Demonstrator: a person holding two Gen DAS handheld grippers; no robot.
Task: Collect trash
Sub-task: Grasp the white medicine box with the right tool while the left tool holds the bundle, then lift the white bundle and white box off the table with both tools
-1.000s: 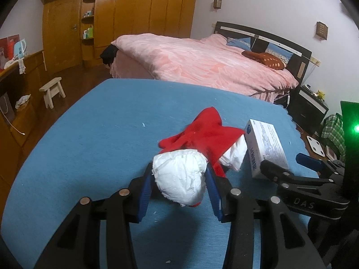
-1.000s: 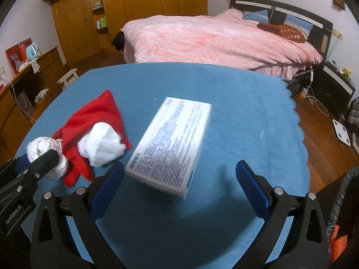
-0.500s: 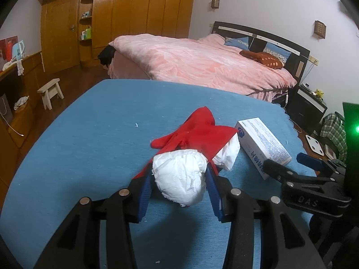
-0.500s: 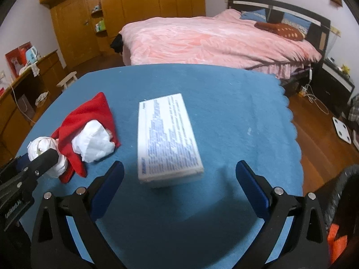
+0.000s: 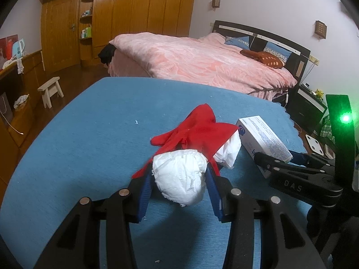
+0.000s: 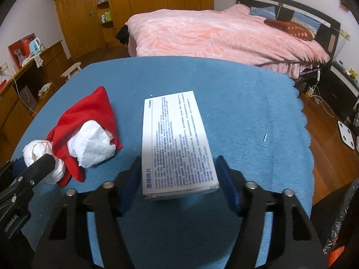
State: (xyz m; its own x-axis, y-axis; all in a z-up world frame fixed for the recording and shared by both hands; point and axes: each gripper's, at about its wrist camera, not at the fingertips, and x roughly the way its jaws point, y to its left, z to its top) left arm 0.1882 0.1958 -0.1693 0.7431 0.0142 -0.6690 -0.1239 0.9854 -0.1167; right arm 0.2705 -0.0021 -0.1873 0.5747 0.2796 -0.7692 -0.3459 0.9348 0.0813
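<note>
My left gripper (image 5: 178, 177) is shut on a crumpled white paper ball (image 5: 180, 179), also in the right wrist view (image 6: 42, 159). A red cloth (image 5: 197, 132) lies just beyond it on the blue table (image 5: 89, 134), with a second white paper wad (image 5: 227, 152) at its right edge. A white printed box (image 6: 176, 143) lies on the table. My right gripper (image 6: 179, 177) has its blue pads on either side of the box's near end, jaws narrowed close to it. Small gaps still show at both sides.
A pink bed (image 5: 202, 62) stands behind the table, wooden wardrobes (image 5: 134, 11) at the back. A small stool (image 5: 50, 90) and a desk stand on the left. A black trash bag (image 6: 343, 231) shows at the right wrist view's lower right edge.
The white box dropped flat onto the table. My right gripper moved in and narrowed its jaws around the box's near end. My left gripper kept its hold on the paper ball.
</note>
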